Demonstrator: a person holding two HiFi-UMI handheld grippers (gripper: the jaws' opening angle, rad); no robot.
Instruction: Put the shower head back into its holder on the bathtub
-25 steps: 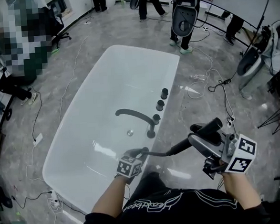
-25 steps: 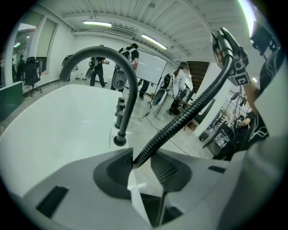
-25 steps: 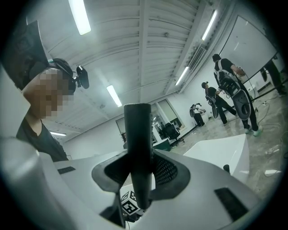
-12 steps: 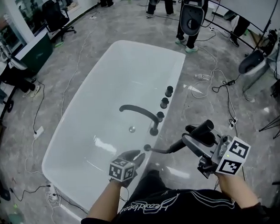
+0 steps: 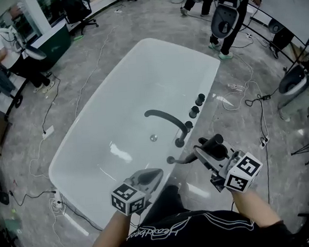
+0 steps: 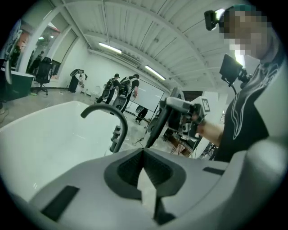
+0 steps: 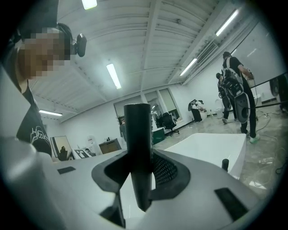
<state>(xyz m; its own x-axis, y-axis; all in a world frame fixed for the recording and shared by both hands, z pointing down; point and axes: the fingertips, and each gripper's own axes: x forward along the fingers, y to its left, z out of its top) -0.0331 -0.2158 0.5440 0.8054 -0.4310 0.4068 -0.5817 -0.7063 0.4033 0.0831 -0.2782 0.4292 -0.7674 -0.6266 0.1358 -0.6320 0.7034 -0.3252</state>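
Your left gripper (image 5: pixel 157 173) has its jaws pressed together, nothing between them; your right gripper (image 5: pixel 203 154) clamps the shower head (image 5: pixel 217 141)

Black shirt (image 5: pixel 189 230) with white script lettering, grey left gripper (image 5: pixel 157 173) and right gripper (image 5: pixel 203 153)

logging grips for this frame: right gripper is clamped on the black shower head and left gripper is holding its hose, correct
Not quite. The left gripper holds nothing: the left gripper view shows its fingers shut together with nothing between them, and the hose lies apart from it. The right gripper is clamped on the black shower head.
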